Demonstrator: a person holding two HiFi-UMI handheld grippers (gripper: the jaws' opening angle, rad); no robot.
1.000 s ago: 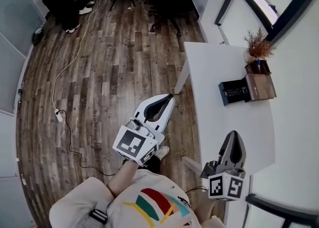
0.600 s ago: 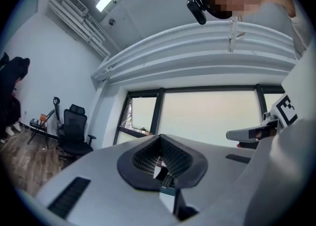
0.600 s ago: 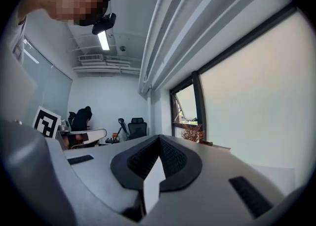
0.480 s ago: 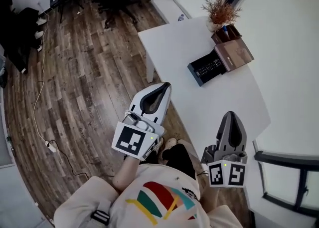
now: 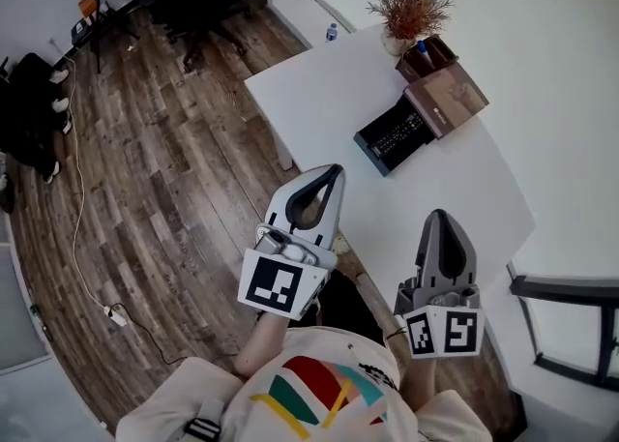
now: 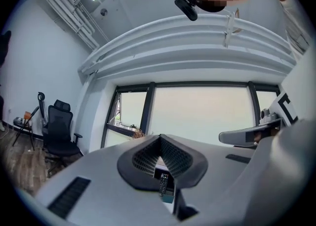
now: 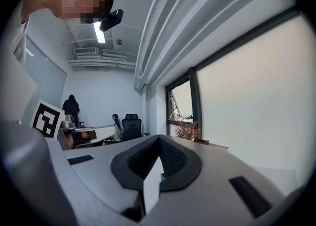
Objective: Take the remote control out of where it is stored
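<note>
Remote control (image 5: 394, 133) is stored in a black holder (image 5: 370, 152) on the white surface (image 5: 319, 102), with a brown box (image 5: 447, 97) set against the holder's far side. Its long axis is laid diagonally in the head view, from lower left to upper right.

Both grippers are held short of the holder and aimed towards it. The left gripper (image 5: 334, 173) is closed at the tips and nothing is held. The right gripper (image 5: 440, 218) is likewise closed and empty. The holder lies ahead and slightly right of the left gripper, and ahead and left of the right gripper. The left gripper is judged the nearer.

In the left gripper view, the remote control (image 6: 162, 184) is seen through the gap below the closed tips, almost dead ahead. In the right gripper view it cannot be made out. The diagonal lie is shown only by the head view.
</note>
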